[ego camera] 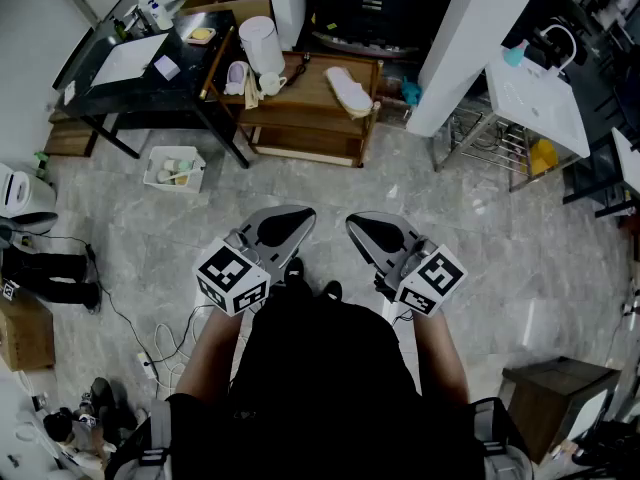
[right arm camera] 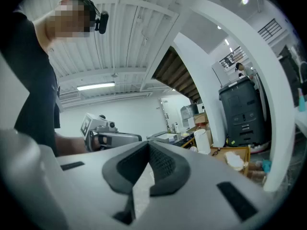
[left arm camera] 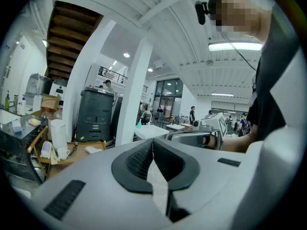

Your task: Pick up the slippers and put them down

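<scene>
A pale slipper lies on the low wooden table at the far side of the floor; it also shows in the left gripper view and the right gripper view. I hold both grippers side by side in front of my body, well short of that table. My left gripper is shut with nothing between its jaws. My right gripper is likewise shut and empty. Each gripper sees the other beside it.
A white cylindrical jug and a cup stand on the wooden table. A black desk is at the far left, a white basket on the floor below it. A white pillar, a wire rack, floor cables and a brown box surround me.
</scene>
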A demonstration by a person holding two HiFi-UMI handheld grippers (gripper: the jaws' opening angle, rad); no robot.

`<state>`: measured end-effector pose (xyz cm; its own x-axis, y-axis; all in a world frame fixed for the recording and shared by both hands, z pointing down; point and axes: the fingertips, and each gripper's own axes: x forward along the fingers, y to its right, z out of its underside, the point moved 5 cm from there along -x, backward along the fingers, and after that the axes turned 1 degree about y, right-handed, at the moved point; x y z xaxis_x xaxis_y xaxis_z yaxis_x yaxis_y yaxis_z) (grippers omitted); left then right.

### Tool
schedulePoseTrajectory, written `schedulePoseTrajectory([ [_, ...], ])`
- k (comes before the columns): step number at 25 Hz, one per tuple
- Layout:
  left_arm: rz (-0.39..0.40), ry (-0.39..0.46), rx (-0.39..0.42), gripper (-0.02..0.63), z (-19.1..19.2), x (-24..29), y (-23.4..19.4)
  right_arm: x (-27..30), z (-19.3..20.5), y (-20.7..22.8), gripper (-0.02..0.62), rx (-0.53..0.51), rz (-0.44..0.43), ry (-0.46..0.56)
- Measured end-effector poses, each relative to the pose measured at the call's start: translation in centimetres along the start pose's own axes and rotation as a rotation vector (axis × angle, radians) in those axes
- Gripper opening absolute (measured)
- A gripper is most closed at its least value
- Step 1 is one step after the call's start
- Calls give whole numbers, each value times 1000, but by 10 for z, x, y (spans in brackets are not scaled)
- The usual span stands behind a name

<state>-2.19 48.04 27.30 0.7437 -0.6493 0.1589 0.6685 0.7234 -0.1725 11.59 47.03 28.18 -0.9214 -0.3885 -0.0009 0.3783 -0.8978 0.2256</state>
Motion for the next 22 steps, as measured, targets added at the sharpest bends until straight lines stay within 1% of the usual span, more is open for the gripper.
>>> schedulePoseTrajectory([
  [3,0,-5,-7,14,2,-1,1,-2,1,-1,8,28,-15,13],
  [7,-2,-14,-13,13,3,-3,0,-1,1,-1,8,25,-13,7],
  [11,0,-21,-11,14,2,-3,-2,2,7,-1,8,-2,-18,-45],
  [14,5,-25,-18,13,2,-6,-6,8,9,-3,8,23,-35,-43],
  [22,17,-27,-51,13,10,-10,-28,23,15,3,8,55,2,-56],
])
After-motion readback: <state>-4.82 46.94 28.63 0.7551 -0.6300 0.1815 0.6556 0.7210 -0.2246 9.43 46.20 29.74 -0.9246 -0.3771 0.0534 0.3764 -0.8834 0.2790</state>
